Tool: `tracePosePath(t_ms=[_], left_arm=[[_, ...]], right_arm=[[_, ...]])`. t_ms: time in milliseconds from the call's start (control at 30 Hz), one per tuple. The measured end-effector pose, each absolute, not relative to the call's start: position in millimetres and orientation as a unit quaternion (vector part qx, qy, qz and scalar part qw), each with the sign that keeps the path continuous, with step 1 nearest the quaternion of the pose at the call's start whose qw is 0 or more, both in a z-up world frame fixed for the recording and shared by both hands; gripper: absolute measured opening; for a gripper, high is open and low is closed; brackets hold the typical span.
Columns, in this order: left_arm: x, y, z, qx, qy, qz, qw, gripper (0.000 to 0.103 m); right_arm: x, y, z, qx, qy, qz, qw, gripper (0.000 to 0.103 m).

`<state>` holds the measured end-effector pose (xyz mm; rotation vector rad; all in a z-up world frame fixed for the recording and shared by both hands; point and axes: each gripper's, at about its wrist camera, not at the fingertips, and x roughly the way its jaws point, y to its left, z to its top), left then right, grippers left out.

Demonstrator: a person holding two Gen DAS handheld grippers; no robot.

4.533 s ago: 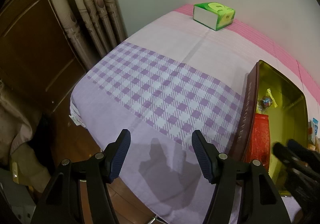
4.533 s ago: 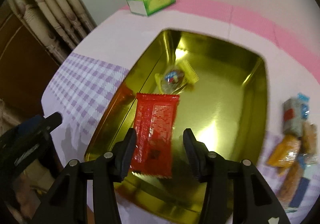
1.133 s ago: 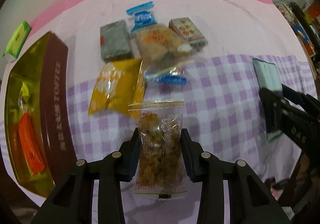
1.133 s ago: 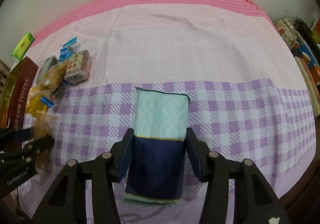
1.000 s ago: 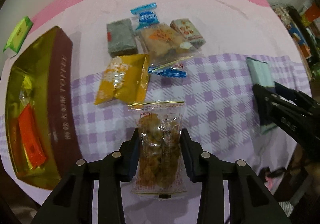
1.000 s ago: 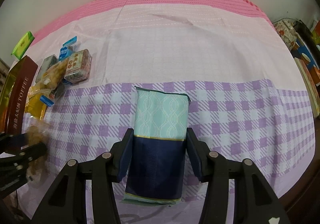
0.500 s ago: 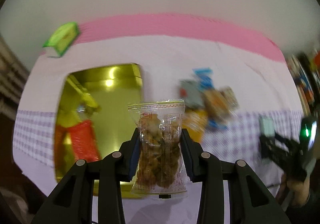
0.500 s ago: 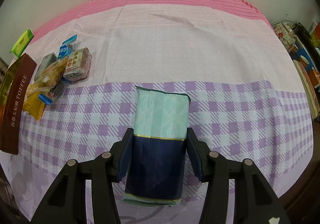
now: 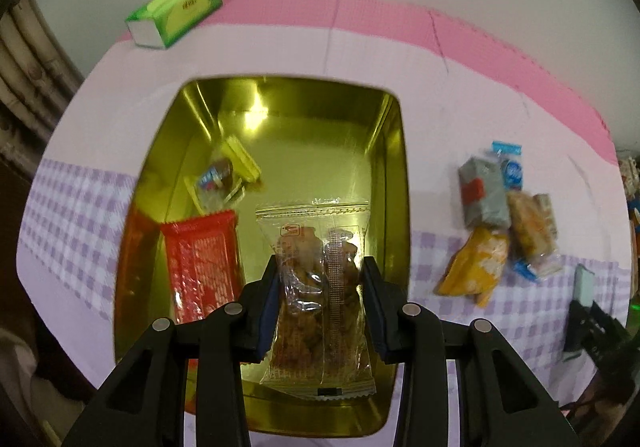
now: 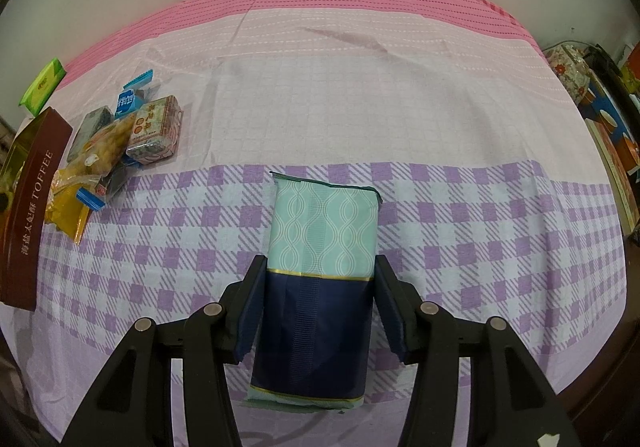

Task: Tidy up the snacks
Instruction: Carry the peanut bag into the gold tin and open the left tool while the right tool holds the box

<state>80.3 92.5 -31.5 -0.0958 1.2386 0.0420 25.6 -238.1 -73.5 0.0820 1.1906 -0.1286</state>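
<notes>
Left tool (image 9: 320,301) clamped on clear snack packet (image 9: 318,295) above gold tin (image 9: 394,167), right tool (image 10: 318,305) clamped on teal-navy pouch (image 10: 320,267), well right of tin

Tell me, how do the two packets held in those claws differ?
The clear packet shows brown snack pieces inside; the teal-and-navy packet is opaque and patterned. The clear one is held by the left gripper over the gold tin; the other sits in the right gripper over the checked cloth. Both are pinched by their sides, pointing away from the camera.
</notes>
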Motion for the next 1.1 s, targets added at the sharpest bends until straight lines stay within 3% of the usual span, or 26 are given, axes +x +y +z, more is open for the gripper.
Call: tracePosePath(t_ms=[533, 1100], left_arm=[[68.1, 112.4, -67.0, -0.024, 0.601, 0.038, 0.798, 0.039], [50.5, 124.0, -67.1, -0.009, 0.597, 0.048, 0.801, 0.039]], right_arm=[[26.8, -239.3, -74.4, 0.039, 0.561, -0.063, 0.825, 0.05], [28.6, -237.8, -75.0, 0.036, 0.564, -0.062, 0.822, 0.053]])
